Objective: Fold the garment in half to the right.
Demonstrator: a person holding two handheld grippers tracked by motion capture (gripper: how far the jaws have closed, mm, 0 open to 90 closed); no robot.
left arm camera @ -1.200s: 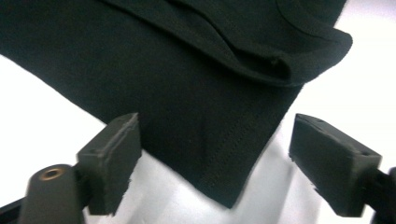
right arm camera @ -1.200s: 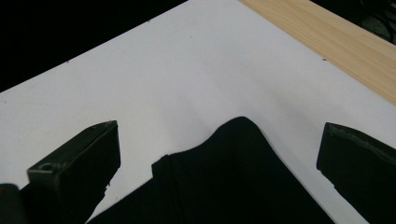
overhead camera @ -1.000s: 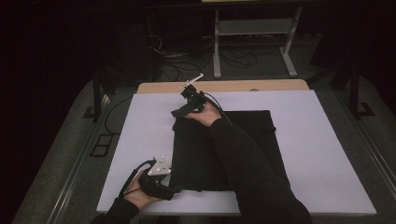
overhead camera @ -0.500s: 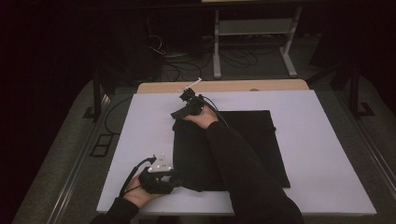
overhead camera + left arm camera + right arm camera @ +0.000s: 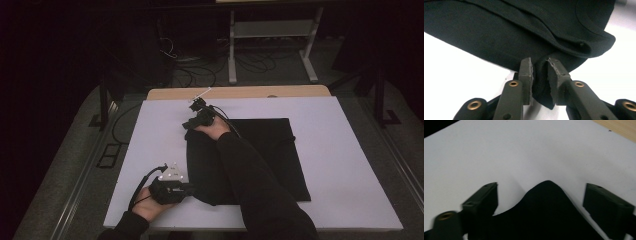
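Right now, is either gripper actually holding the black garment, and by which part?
The left gripper pinches the black garment at its near-left corner fold. The right gripper straddles the far-left corner, jaws open, not gripping.

We see the cloth (image 5: 265, 150) lying mid-board (image 5: 350, 130), the left gripper (image 5: 187, 189) at its near-left corner, the right gripper (image 5: 192, 122) at its far-left corner.

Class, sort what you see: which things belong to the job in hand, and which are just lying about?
In use: black garment, left claw pinching its near corner, right claw open around its far corner.
Lying about: white board, floor cables, metal stand.
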